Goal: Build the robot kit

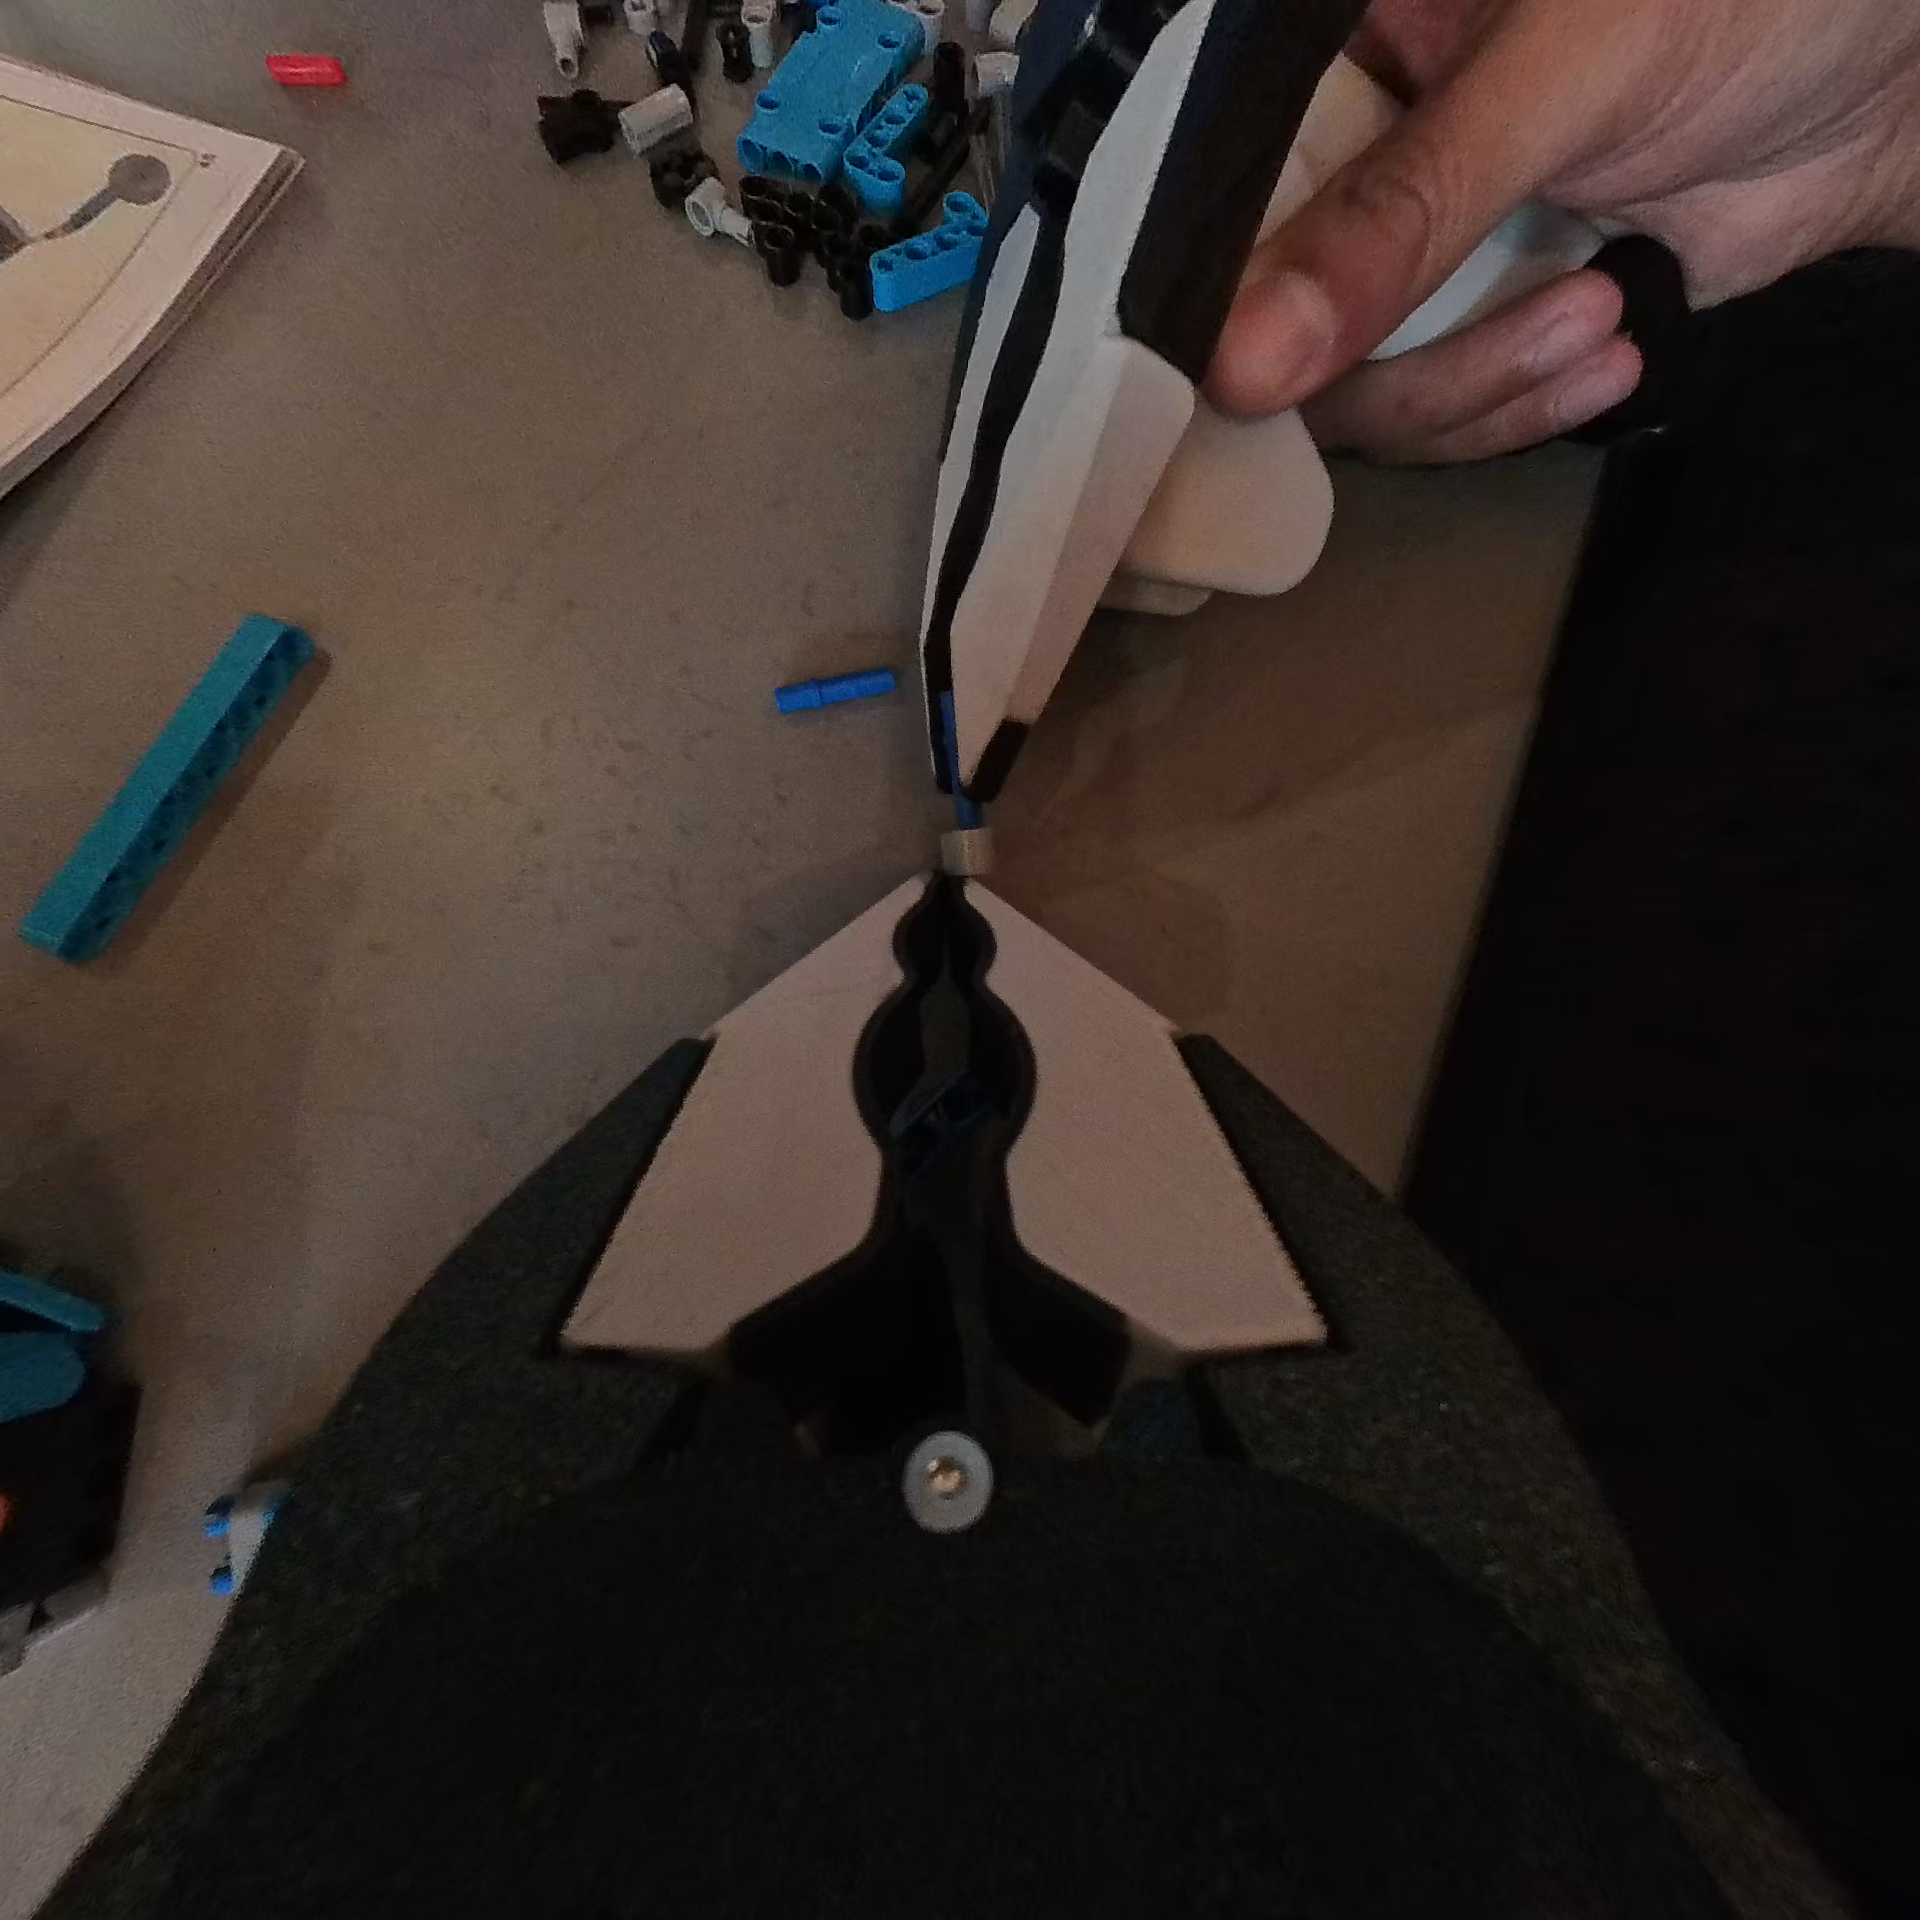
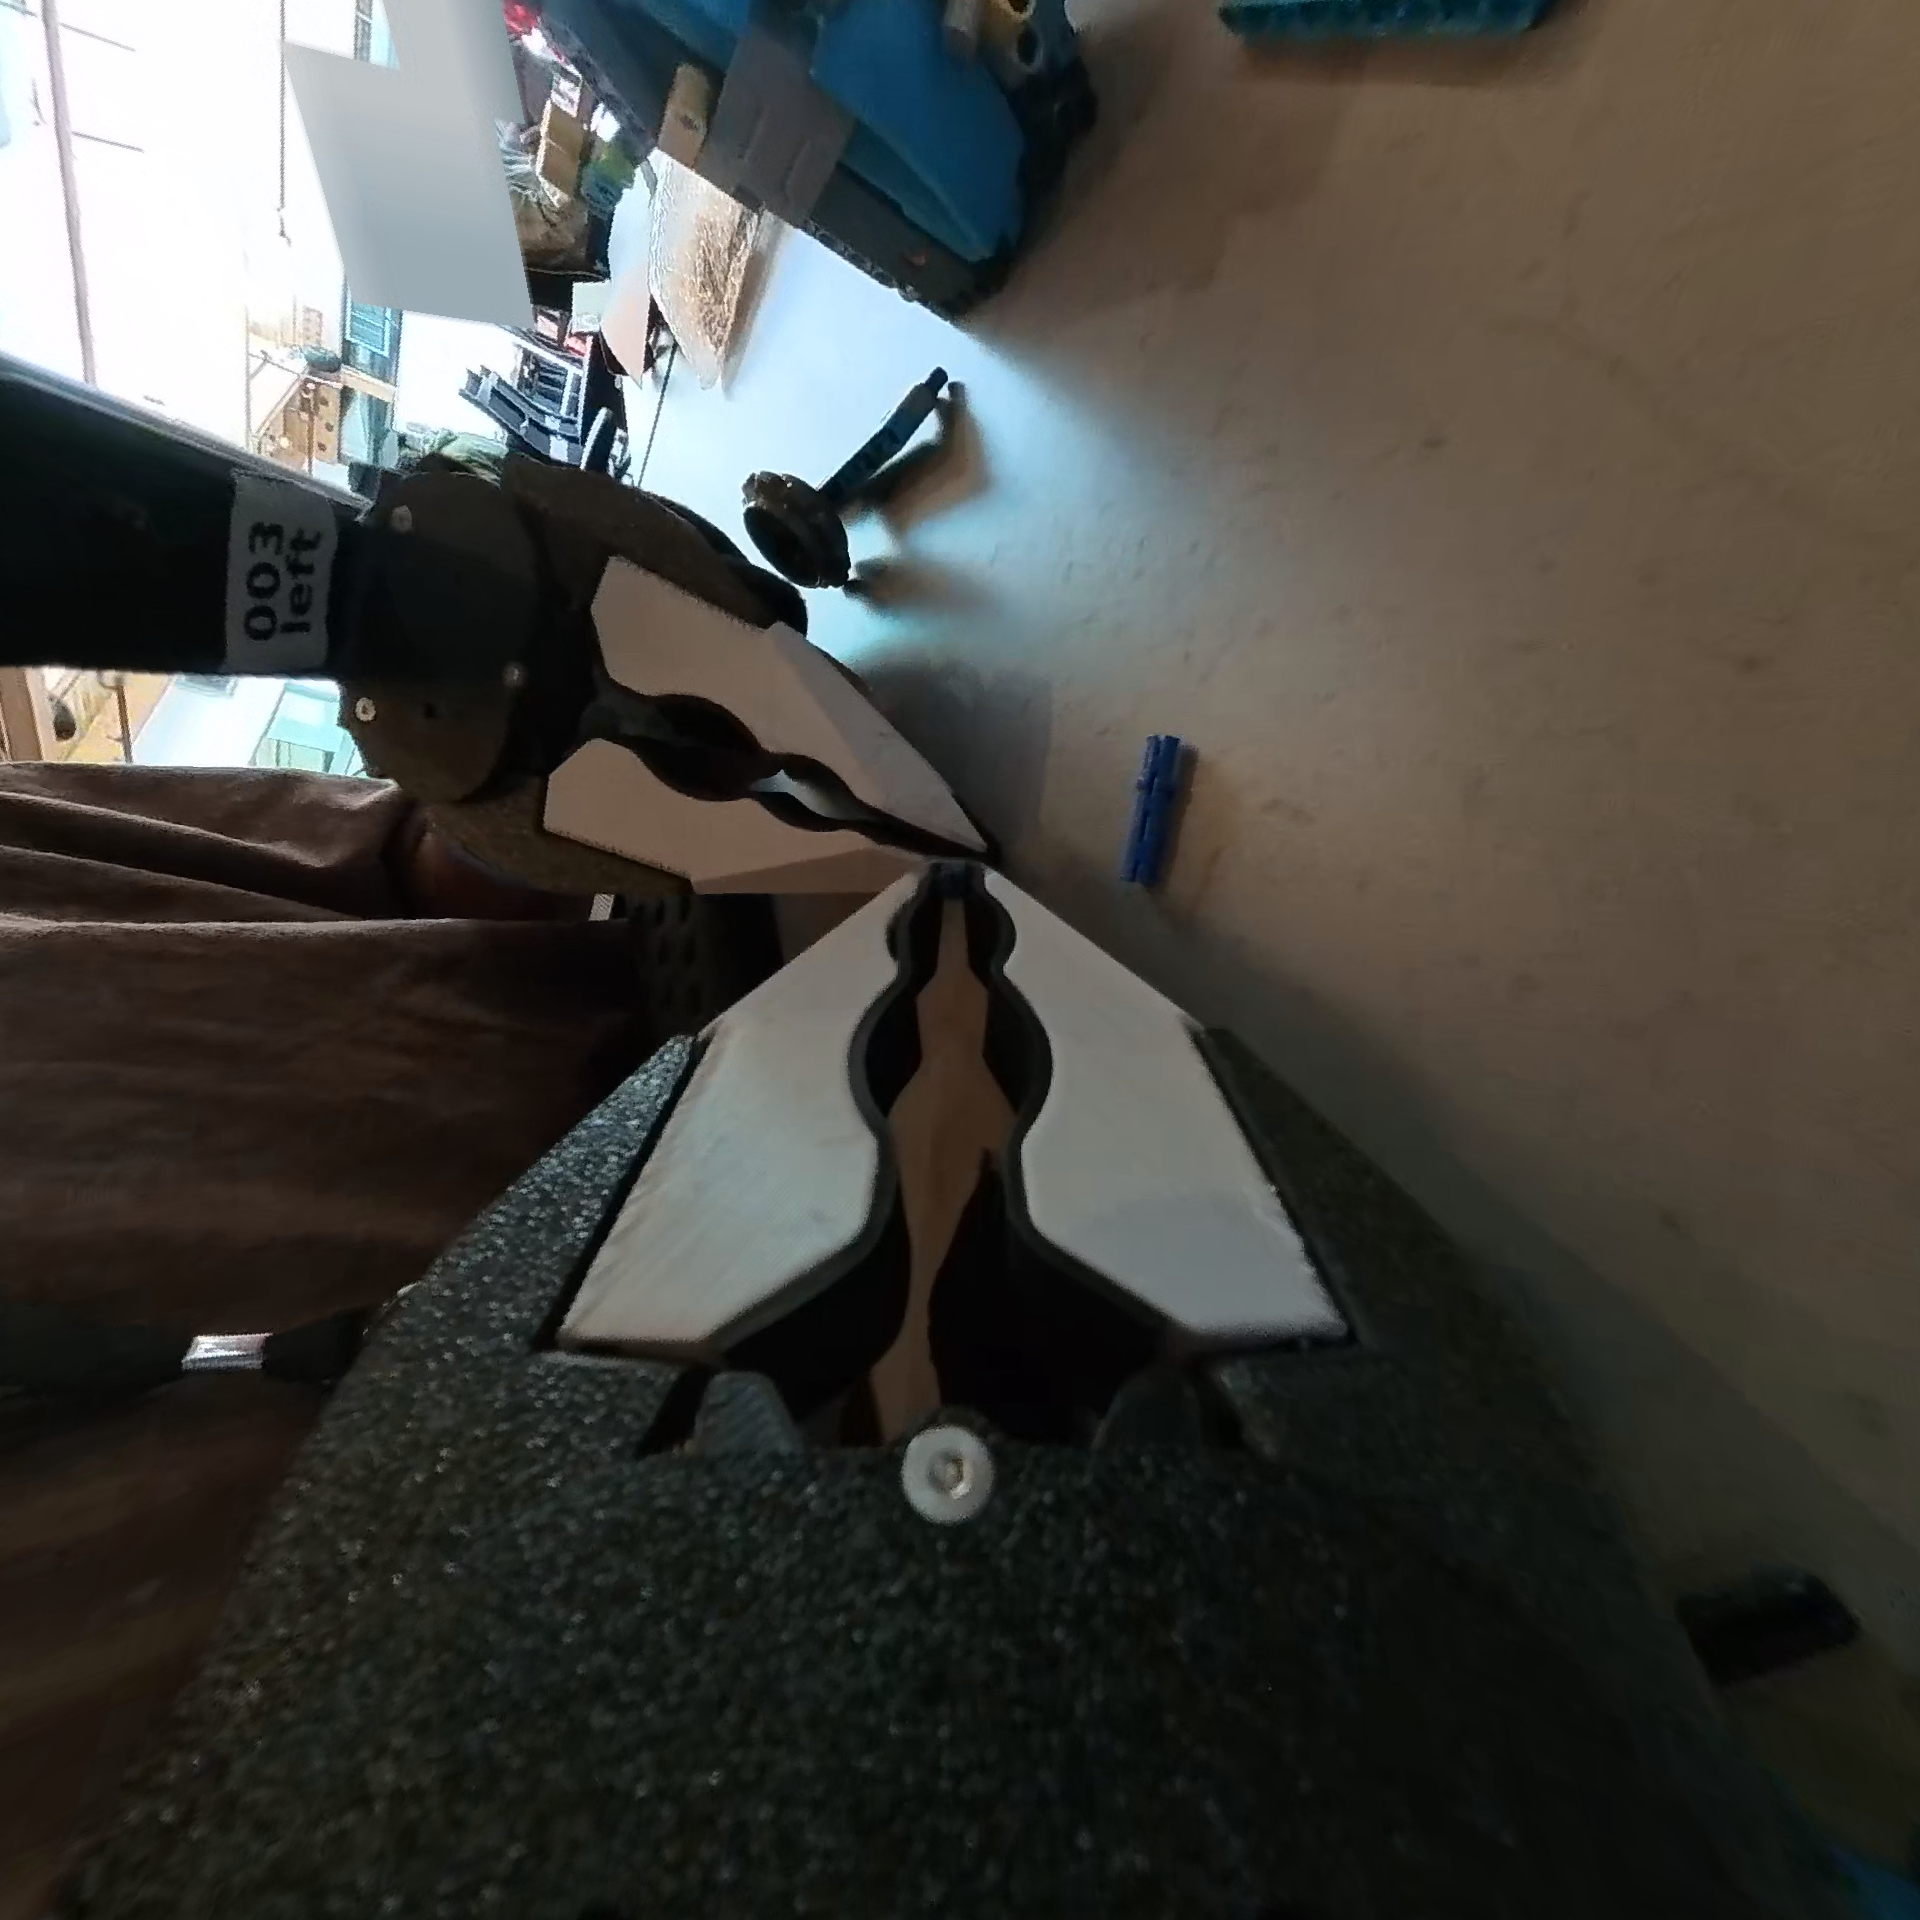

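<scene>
- We saw the booklet (image 1: 114, 260) cut off by the left edge, its drawing only partly shown.
- A teal and black assembly (image 1: 47, 1455) at the lower left ran out of the picture; we could not tell its form.
- The blue pin (image 1: 951, 753) sat mostly hidden between the right gripper (image 1: 961, 795) fingers.
- We could not tell whether the pin entered the grey bush (image 1: 966, 850).
- A black wheel on a dark axle (image 2: 831, 499) was blurred.
- A black piece (image 2: 1766, 1652) was too dim to identify.

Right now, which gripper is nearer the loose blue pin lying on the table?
Right. The right gripper hangs just beside the blue pin, fingers shut on another blue pin. The left gripper sits slightly farther off, pinching a small grey bush.
</scene>
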A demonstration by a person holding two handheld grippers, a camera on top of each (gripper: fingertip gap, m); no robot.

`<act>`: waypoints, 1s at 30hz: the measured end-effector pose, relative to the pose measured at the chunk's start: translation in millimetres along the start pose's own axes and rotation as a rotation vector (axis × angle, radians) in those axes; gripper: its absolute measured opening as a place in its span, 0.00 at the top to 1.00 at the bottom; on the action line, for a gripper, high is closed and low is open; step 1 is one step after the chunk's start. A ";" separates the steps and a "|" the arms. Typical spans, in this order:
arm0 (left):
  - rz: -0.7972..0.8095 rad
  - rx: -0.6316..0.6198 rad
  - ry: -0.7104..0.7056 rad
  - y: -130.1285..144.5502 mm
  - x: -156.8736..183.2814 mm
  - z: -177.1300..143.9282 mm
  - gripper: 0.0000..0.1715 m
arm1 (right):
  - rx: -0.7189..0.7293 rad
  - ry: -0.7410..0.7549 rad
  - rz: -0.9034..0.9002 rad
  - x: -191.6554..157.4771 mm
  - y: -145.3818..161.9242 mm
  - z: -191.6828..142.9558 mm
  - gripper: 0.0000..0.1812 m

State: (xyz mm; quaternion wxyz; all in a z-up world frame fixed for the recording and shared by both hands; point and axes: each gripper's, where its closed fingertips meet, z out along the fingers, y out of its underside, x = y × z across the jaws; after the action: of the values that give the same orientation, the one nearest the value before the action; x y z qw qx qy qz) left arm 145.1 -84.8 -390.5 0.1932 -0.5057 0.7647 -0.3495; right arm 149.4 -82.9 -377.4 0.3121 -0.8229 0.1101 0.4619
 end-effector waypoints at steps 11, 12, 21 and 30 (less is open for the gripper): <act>-0.004 -0.001 -0.004 -0.1 0.0 0.1 1.00 | 0.007 -0.018 -0.001 -3.2 -1.5 1.5 0.97; -0.011 -0.001 -0.006 -0.3 -0.1 0.1 1.00 | 0.015 -0.012 -0.011 -3.2 -2.6 1.8 0.98; -0.036 0.003 -0.022 -0.3 -0.1 -0.1 1.00 | -0.015 -0.005 -0.001 -3.2 0.4 6.4 0.98; 0.012 0.086 -0.074 -12.3 -3.3 -9.0 0.92 | 0.035 -0.080 0.013 -11.5 -8.3 1.5 0.97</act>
State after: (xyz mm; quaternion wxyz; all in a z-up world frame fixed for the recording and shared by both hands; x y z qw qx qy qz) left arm 148.5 -81.7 -375.5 0.2448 -0.5049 0.7444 -0.3618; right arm 145.9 -76.7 -365.1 0.3275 -0.7973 0.1109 0.4946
